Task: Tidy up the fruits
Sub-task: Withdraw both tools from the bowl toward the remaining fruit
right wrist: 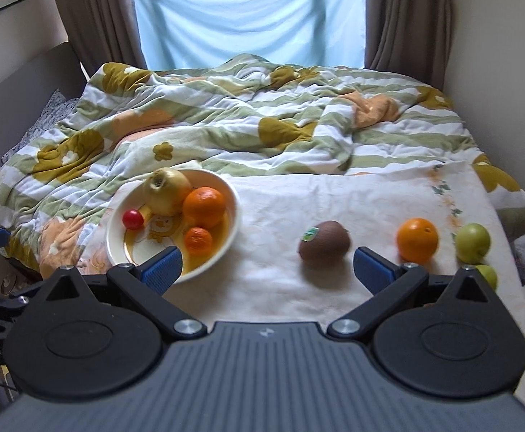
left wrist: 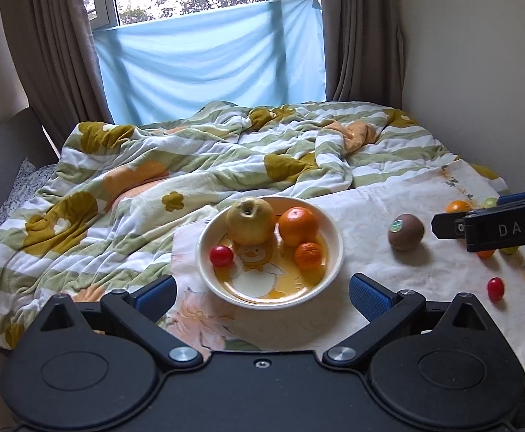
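bowl point(left wrist: 334, 237) holds four fruits; kiwi point(right wrist: 324, 248), orange point(right wrist: 417, 240) lie outside.

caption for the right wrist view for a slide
Open right gripper nears a brown stickered kiwi; white cartoon-print bowl already holds four fruits.

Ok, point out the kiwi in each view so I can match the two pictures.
Left wrist: the kiwi lies right of centre on the white cloth, to the right of the bowl, sticker up.
Right wrist: the kiwi lies at centre, just ahead of the open fingers.
Shared landmark: the bowl of fruit, left of it in both.
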The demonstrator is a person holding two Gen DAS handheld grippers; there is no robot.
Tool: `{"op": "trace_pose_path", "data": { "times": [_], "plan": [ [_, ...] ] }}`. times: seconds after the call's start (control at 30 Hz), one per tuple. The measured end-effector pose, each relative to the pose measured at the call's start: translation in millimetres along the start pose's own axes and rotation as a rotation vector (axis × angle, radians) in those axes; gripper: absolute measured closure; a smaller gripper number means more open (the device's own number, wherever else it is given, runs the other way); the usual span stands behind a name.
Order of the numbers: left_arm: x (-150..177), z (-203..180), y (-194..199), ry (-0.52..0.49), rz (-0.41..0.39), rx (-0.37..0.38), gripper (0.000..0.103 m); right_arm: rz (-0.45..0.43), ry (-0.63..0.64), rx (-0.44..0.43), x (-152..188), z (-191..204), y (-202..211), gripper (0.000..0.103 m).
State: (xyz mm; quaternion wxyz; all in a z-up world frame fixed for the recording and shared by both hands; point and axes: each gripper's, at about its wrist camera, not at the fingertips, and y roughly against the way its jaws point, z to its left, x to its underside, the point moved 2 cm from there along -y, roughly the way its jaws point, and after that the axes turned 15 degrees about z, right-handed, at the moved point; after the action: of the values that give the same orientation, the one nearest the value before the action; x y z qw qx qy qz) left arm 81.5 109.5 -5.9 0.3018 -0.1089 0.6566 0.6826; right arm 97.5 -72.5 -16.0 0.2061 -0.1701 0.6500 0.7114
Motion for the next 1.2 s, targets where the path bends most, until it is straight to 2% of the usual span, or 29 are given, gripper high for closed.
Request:
{"op": "trace_pose_path", "data": {
  "times": [0.37, 0.6, 0.87, 1.2],
  "plan": [
    [9, -84, 19, 0.012, 0.002, -0.012, 0.0, -0.001, -0.012, 0.018, 37, -92, 31, 0.0],
    [-9, -129, 11, -0.024, 0.003, 0.004, 0.0, 0.009, -0.03, 0.036, 48, -147, 35, 0.0],
    [-42, -161, -29, -0.103, 0.021, 0.048, 0.0, 0.029, -0.095, 0.092, 46, -203, 17, 0.0],
    [-77, -178, -109, -0.221, 0.11, 0.077, 0.0, 0.093, -0.178, 0.185, 47, -238, -26, 0.0]
  ]
}}
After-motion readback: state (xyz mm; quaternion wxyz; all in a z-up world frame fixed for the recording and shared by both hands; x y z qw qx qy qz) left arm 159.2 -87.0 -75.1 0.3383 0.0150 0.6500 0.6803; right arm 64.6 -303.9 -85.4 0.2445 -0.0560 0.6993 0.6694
